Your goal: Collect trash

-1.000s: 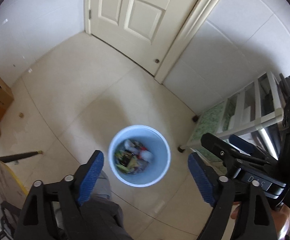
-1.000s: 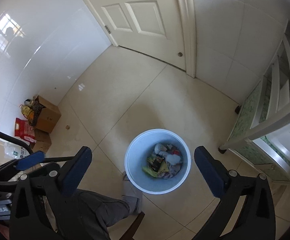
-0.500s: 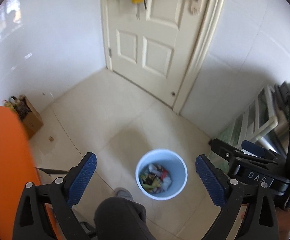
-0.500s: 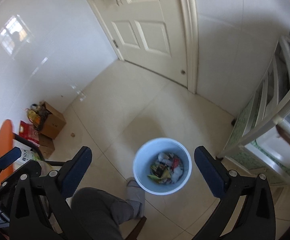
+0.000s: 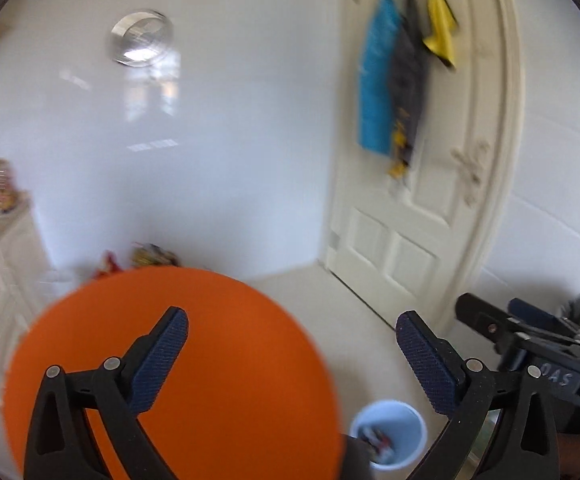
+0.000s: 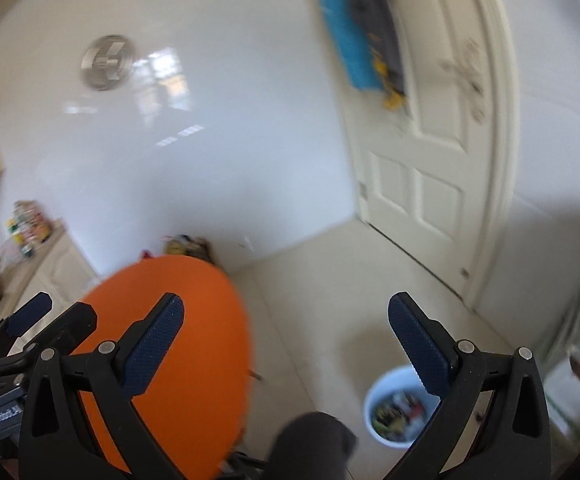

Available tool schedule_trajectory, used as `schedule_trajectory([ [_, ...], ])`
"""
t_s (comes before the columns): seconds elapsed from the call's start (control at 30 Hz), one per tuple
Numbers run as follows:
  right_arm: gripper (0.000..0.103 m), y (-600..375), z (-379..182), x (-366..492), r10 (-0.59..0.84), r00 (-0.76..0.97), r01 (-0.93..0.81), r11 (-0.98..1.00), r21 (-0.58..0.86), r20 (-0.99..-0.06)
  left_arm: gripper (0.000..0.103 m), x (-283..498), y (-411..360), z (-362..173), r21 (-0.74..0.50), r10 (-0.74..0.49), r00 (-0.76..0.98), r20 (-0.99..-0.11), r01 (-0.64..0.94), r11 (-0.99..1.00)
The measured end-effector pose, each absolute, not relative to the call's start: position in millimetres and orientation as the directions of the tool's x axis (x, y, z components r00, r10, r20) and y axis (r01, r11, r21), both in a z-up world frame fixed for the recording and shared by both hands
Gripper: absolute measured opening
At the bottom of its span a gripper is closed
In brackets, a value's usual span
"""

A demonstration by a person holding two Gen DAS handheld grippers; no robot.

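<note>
Both grippers, left gripper (image 5: 292,354) and right gripper (image 6: 285,340), are wide open and empty; trash bin (image 6: 400,412) sits low at 5 o'clock, orange tabletop (image 5: 193,360) ahead, probably hunting litter.

Both wrist views were bright with soft daylight. A window reflection glared on the glossy white wall (image 5: 193,128), and smaller bright streaks sat below it; the same sheen showed in the right view (image 6: 177,92). Motion blur smeared most of each picture: the door (image 5: 422,184) and the blue cloth (image 5: 376,80) hanging on it were streaked, and the orange round top (image 5: 209,360) had a fuzzy edge. The blue pads (image 6: 153,344) of the hand-held gripper stayed sharp. A faint shadow lay on the floor beside the pale blue bin (image 6: 382,404). Fisheye distortion bent the door frame, and black vignette filled the corners.
</note>
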State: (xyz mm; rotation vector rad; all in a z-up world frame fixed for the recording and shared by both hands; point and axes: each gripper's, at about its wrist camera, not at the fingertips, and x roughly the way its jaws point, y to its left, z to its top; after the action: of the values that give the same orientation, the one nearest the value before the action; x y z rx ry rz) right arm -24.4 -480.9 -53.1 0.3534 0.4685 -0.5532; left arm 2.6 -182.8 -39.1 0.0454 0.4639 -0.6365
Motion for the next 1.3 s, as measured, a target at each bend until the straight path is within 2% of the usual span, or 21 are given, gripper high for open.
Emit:
schedule_trajectory([
  [0.17, 0.103, -401, -28, -3, -0.359, 0.821, 0.466, 0.87, 0.159, -0.443, 0.102, -52, -84, -34, -0.088, -0.428, 0.826, -0.368, 0.428, 0.9],
  [0.33, 0.103, -325, -18, 6, -0.292, 0.865, 0.365, 0.924, 0.112, -0.407, 0.102, -129, -30, -40, -0.041, -0.285, 0.901, -0.327, 0.288, 0.957],
  [0.7, 0.103, -236, -20, -2, -0.25, 0.903, 0.281, 0.959, 0.04, -0.35, 0.102, -238, 46, -52, -0.059, -0.17, 0.939, -0.298, 0.16, 0.985],
  [0.87, 0.103, -221, -22, -7, -0.251, 0.906, 0.277, 0.96, 0.029, -0.341, 0.102, -239, 62, -51, -0.101, -0.18, 0.936, -0.304, 0.156, 0.983],
  [1.03, 0.103, -214, -24, -4, -0.251, 0.905, 0.27, 0.963, 0.006, -0.343, 0.102, -192, 75, -39, -0.132, -0.2, 0.925, -0.323, 0.165, 0.977],
  [1.17, 0.103, -212, -24, -4, -0.258, 0.904, 0.273, 0.962, -0.005, -0.342, 0.102, -181, 72, -24, -0.115, -0.172, 0.931, -0.322, 0.142, 0.983],
  [1.3, 0.103, -212, -25, -3, -0.259, 0.903, 0.271, 0.963, -0.014, -0.343, 0.102, -178, 58, -23, -0.043, -0.111, 0.952, -0.286, 0.103, 0.994],
])
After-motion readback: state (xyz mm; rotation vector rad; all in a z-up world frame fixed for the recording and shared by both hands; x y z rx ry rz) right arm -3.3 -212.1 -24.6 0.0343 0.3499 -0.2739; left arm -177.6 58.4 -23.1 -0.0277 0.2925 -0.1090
